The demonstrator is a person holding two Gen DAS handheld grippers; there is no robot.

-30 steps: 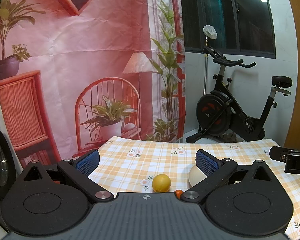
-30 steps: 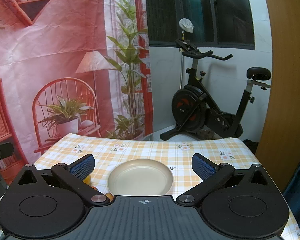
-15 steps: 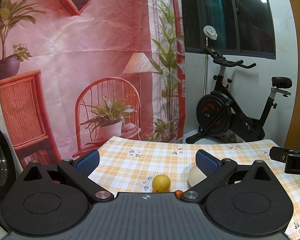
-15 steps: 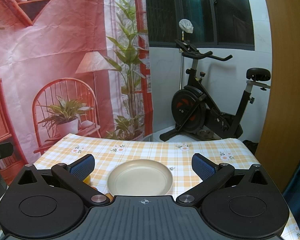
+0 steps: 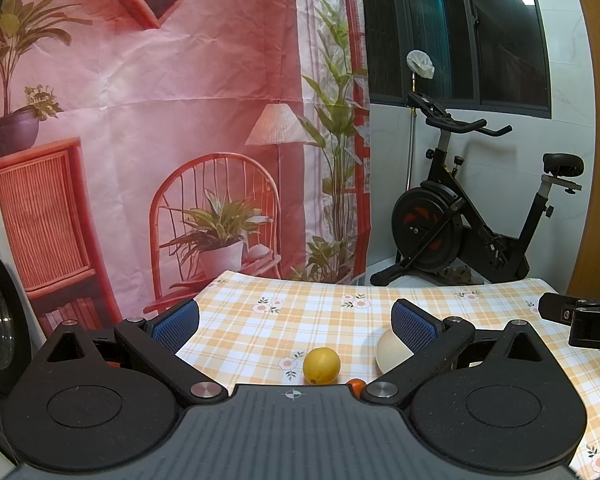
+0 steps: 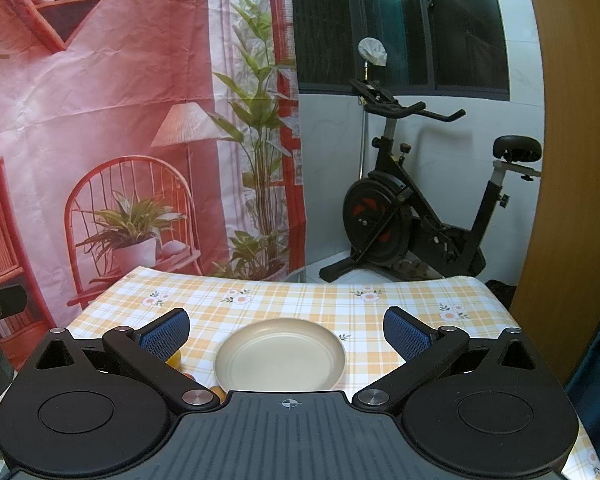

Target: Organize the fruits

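Both tongs hung spread and empty over a counter (image 5: 320, 312) draped in orange plaid cloth with flower prints. In the left wrist view, the left tongs (image 5: 296, 320) framed a lemon (image 5: 321, 365) at lower centre of the frame, lying on the cloth between the blue pads (image 5: 414, 326). An orange (image 5: 356, 385) showed just right of the lemon, mostly hidden by the tongs' body. A cream plate (image 5: 390, 350) sat right of the lemon, part-covered by the right-hand pad. The right tongs' tip poked in at the frame's right edge.

In the right wrist view, the right tongs (image 6: 286, 330) were centred on the plate (image 6: 280, 354), which lay bare at lower centre. A sliver of yellow fruit showed behind the left-hand pad (image 6: 164, 334), left of the plate.

Beyond the counter hung a pink printed backdrop (image 6: 120, 120) on the left, and an exercise bike (image 6: 420, 208) stood at right below dark windows.
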